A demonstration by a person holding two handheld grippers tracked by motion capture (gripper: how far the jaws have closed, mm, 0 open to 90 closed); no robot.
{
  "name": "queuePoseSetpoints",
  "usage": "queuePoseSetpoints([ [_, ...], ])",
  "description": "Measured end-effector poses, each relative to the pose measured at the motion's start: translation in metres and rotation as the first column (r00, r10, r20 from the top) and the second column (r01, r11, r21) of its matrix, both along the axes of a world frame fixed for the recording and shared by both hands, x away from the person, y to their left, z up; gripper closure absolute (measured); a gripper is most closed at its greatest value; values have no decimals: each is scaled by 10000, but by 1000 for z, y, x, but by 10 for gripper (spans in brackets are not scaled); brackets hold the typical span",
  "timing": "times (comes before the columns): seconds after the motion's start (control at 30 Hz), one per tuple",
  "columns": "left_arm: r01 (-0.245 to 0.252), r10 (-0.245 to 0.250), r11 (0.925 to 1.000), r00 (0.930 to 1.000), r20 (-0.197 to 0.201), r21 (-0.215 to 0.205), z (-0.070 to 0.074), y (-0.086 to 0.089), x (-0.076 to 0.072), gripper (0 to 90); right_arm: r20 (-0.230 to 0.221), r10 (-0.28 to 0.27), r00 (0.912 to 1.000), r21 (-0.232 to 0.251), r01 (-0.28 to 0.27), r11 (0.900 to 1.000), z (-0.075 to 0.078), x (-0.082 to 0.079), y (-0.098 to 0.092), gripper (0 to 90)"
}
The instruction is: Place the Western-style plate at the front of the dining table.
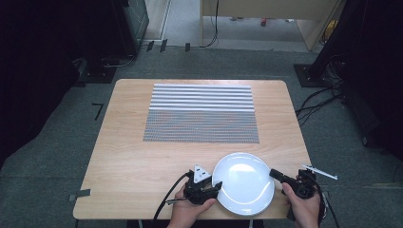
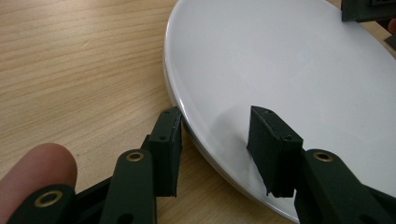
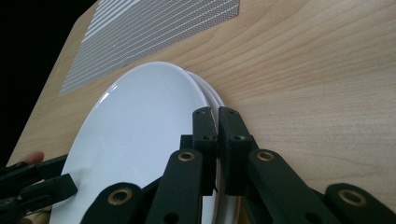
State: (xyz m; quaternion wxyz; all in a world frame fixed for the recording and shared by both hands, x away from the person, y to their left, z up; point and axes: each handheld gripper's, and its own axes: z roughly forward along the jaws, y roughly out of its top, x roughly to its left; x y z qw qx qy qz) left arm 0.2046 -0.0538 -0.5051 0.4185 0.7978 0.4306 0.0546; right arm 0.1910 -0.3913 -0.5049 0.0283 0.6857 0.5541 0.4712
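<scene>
High cam looks down; both gripper cams close, sharing plate [image 1: 244,183].

I see a round, glossy white ceramic plate [image 1: 244,183] lying at the near edge of the light wooden table, towards its right corner, just short of the grey striped mat. In my right gripper view it proves to be the top of a small stack: a second white rim [image 3: 211,93] peeks out just beneath the upper plate [image 3: 140,135]. In that view the top plate looks tilted, one edge raised off the one below. In my left gripper view the plate [image 2: 280,70] is bare and clean, its surface gleaming.
</scene>
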Motion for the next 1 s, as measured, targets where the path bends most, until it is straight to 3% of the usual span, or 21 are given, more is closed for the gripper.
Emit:
queuePoseSetpoints([
  [0.13, -91, 91, 10000, 10000, 14, -28, 1, 0, 0, 562, 256, -59, 9997, -146, 63, 9999, 1, 0, 3, 862],
  [0.3, -99, 98, 9999, 10000, -5, -103, 1, 1, 1, 561, 665, -92, 9977, 161, 81, 9998, 4, -2, 2, 863],
  [0.6, -96, 96, 9999, 10000, -4, -136, 2, 2, 0, 562, 420, 47, 9991, 227, -56, 9997, 6, -6, 1, 845],
  [1.0, 67, -67, 10000, 9999, 116, -13, 2, -2, -1, 532, -105, 72, 9999, 449, -68, 9990, 7, -24, -2, 827],
])
